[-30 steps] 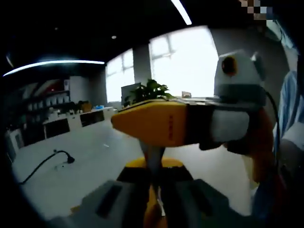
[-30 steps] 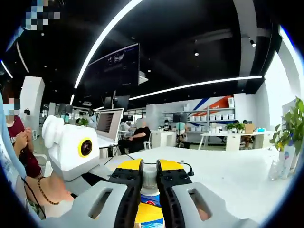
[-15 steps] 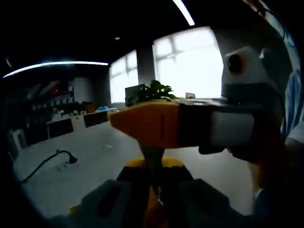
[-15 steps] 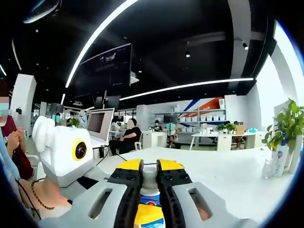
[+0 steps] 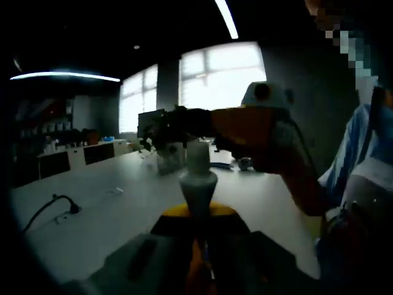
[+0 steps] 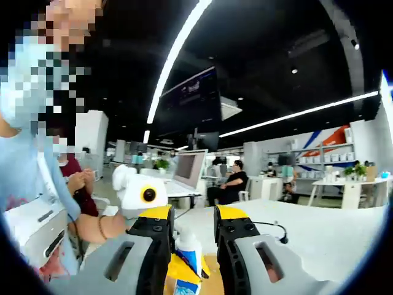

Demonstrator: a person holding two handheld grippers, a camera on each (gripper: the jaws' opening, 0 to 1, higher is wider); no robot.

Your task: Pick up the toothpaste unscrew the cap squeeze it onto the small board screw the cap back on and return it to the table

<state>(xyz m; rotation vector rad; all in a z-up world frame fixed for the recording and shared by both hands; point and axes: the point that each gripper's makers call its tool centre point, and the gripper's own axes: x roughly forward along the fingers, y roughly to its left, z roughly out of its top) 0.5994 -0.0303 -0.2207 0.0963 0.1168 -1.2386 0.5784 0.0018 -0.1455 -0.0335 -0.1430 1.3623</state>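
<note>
Toothpaste (image 5: 198, 184) clamped upright in left gripper (image 5: 199, 246) above the worktop (image 5: 110, 215), steadied for uncapping; right gripper (image 6: 191, 230) spread open around white cap (image 6: 187, 241), apparently between twists.

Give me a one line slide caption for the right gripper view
Toothpaste tube with its white cap, tilted between the right tongs, above a white table in an open office.
</note>
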